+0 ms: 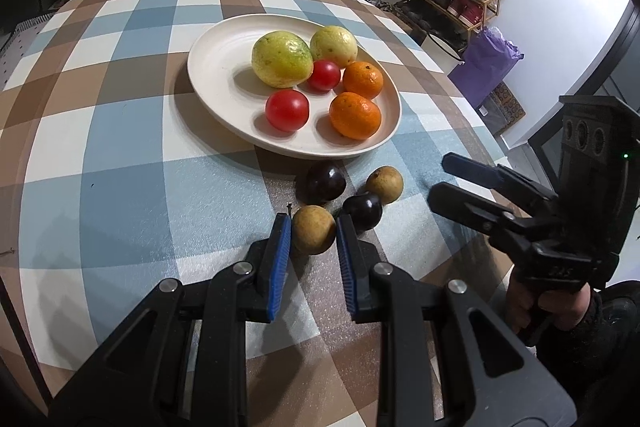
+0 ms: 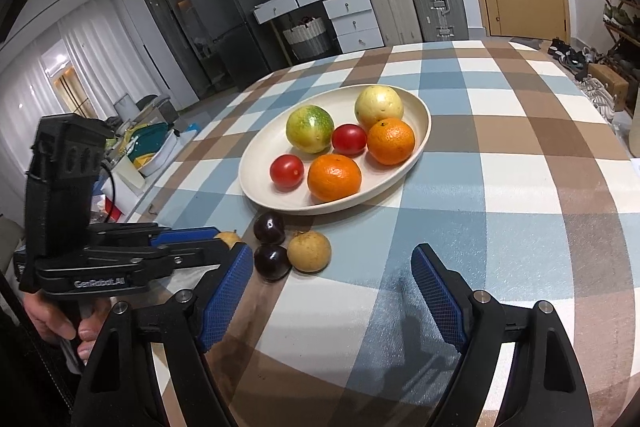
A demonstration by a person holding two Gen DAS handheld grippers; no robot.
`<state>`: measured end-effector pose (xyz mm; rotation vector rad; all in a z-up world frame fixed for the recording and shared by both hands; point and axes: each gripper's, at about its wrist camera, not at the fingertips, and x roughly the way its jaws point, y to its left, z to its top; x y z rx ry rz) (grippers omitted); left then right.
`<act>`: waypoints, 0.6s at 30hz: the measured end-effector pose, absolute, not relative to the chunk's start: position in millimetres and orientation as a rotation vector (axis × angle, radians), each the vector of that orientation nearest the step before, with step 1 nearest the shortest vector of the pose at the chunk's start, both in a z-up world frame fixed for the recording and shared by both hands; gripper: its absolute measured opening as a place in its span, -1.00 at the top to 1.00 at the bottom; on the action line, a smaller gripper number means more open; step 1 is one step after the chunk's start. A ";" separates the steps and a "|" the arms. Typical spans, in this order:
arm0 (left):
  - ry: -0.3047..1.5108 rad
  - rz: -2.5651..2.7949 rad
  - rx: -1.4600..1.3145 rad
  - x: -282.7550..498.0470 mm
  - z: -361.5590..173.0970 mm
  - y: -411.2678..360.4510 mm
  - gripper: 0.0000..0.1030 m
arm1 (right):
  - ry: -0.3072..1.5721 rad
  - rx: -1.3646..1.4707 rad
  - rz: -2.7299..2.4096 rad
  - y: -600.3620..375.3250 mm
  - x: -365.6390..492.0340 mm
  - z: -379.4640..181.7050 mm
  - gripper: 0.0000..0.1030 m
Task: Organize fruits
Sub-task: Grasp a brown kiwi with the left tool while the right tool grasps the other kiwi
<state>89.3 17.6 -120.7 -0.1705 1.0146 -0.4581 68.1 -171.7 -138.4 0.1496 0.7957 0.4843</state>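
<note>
From the left wrist view, my left tool is clamped on a tan fruit sitting on the worktop, so I judge the pick-up step is under way. The next move calls for a lift up and over the rim of the plate at 12 o'clock. Two dark plums and a second tan fruit lie close at 1 o'clock, so I'd rise straight first.

From the right wrist view, my right tool stands apart, holding nothing. The plate has bare room at its 9 o'clock side; the worktop's near edge is out of sight.
</note>
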 end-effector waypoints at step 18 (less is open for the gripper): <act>1.023 -0.470 -0.226 87.5 -125.9 31.5 0.60 | 0.884 0.183 0.526 -155.2 86.3 -152.7 -0.10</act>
